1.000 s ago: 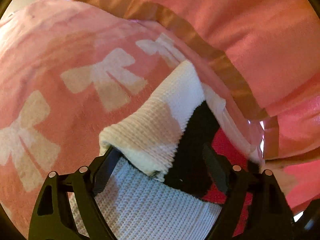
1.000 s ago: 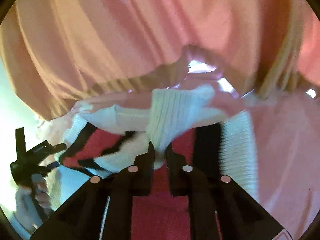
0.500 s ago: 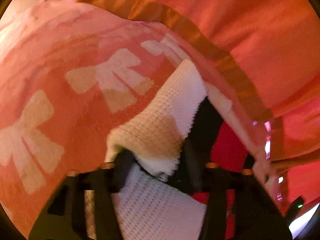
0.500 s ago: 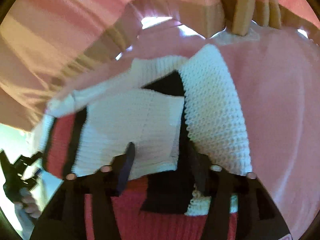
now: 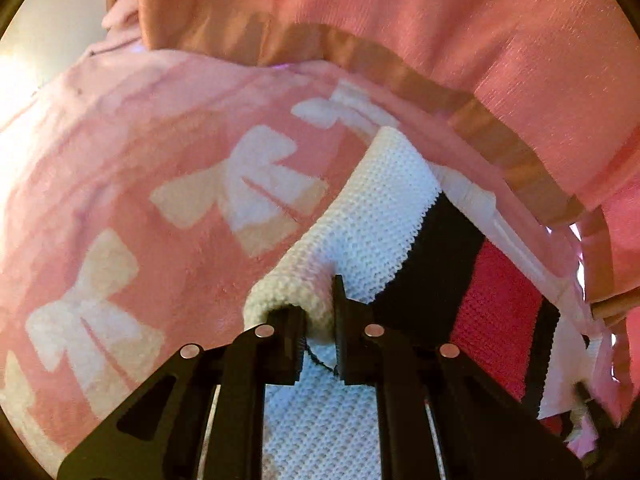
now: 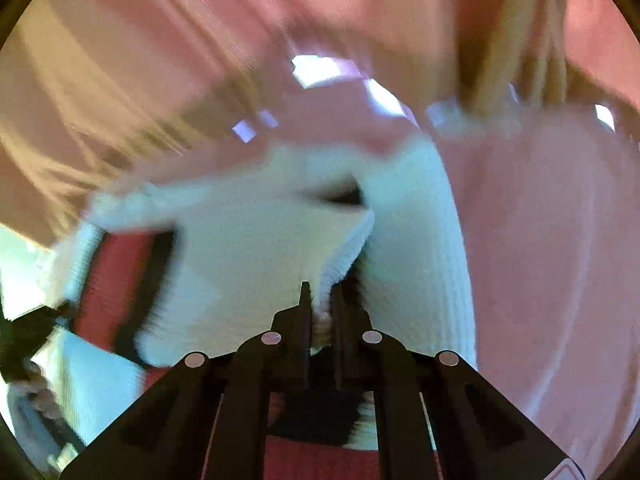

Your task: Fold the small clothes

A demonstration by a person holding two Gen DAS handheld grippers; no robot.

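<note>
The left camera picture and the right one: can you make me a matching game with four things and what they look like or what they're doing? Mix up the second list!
Things:
1. left claw
2. right claw
3. blanket
4. curtain

Descriptions:
A. plain pink cloth with a tan band along its bottom edge
B. pink, with white bows
C. pinching a rolled white edge of the knitted sweater
D. pinching a thin white fold of the sweater, in a blurry view

Pairs: 1-C, 2-D, 3-B, 4-A
</note>
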